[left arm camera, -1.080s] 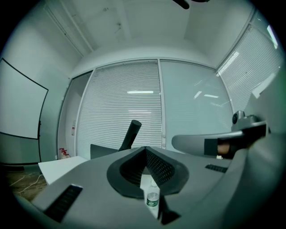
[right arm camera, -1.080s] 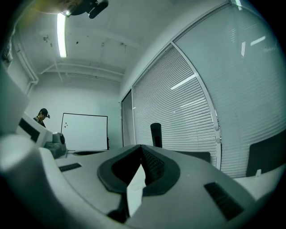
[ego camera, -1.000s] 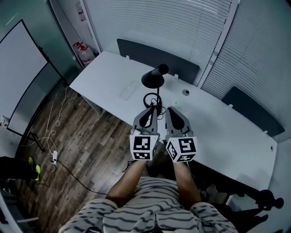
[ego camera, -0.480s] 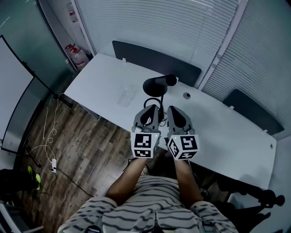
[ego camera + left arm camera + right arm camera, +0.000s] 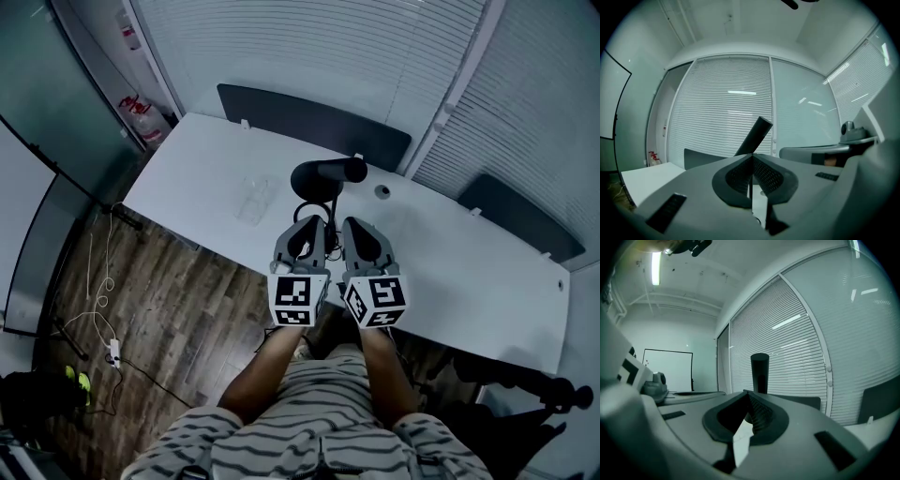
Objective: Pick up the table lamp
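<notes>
A white worktop (image 5: pixel 450 253) spans the middle, wood floor (image 5: pixel 178 300) at eight o'clock, slatted blinds (image 5: pixel 309 56) at twelve.

we see the table lamp (image 5: pixel 323 176), all black, standing on the white table (image 5: pixel 197 178) towards its far edge. its round base sits flat, its cylindrical head tilts up to the right, and its cord (image 5: pixel 305 204) loops just in front.

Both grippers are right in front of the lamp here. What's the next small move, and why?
Probably open the jaws of both grippers. The left gripper and the right gripper each have their jaws together with nothing between them. The table lamp stands on the table just ahead of their tips, and shut jaws cannot take hold of it.
</notes>
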`<state>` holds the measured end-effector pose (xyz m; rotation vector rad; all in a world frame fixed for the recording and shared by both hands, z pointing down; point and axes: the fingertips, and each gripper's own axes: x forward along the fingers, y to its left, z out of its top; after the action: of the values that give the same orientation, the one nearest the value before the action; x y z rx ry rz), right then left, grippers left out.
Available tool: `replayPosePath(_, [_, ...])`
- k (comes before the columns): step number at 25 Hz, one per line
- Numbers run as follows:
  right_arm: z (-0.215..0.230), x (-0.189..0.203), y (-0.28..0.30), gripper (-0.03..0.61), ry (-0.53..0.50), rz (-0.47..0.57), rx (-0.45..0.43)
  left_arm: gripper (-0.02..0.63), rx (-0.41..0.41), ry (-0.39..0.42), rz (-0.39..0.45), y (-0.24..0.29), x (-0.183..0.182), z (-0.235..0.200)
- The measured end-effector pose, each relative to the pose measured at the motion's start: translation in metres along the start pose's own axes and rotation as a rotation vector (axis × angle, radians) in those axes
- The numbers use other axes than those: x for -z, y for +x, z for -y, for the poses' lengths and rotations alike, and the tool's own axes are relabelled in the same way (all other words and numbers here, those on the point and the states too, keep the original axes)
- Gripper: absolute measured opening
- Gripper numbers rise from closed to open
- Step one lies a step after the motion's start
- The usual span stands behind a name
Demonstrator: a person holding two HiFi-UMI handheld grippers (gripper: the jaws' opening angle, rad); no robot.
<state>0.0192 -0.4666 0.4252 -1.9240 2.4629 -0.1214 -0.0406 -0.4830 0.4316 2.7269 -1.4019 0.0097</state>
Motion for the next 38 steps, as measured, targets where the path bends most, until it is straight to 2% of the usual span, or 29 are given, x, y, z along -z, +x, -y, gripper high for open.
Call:
replayPosePath(12, [0.018,0.008,0.026,0.011,-0.006,-0.04,-0.04,0.006,-0.065,-0.015,-0.019,0.014,0.004,-0.013])
replayPosePath(16, [0.017,0.022,0.035,0.011,0.001,-0.071,-0.087,0.007,-0.082,-0.016,-0.015,0.018,0.003,-0.013])
replayPosePath(21, [0.027,0.047,0.044,0.012,-0.001,-0.09,-0.087,0.006,-0.094,-0.01,-0.024,0.024,0.006,-0.009])
replayPosePath(28, [0.029,0.073,0.054,0.073,0.044,-0.111,-0.12,0.006,-0.119,0.015,-0.04,0.028,0.009,-0.008])
replayPosePath(38, [0.032,0.116,0.076,0.112,0.027,-0.167,-0.097,0.006,-0.171,0.036,-0.038,0.027,0.007,-0.02])
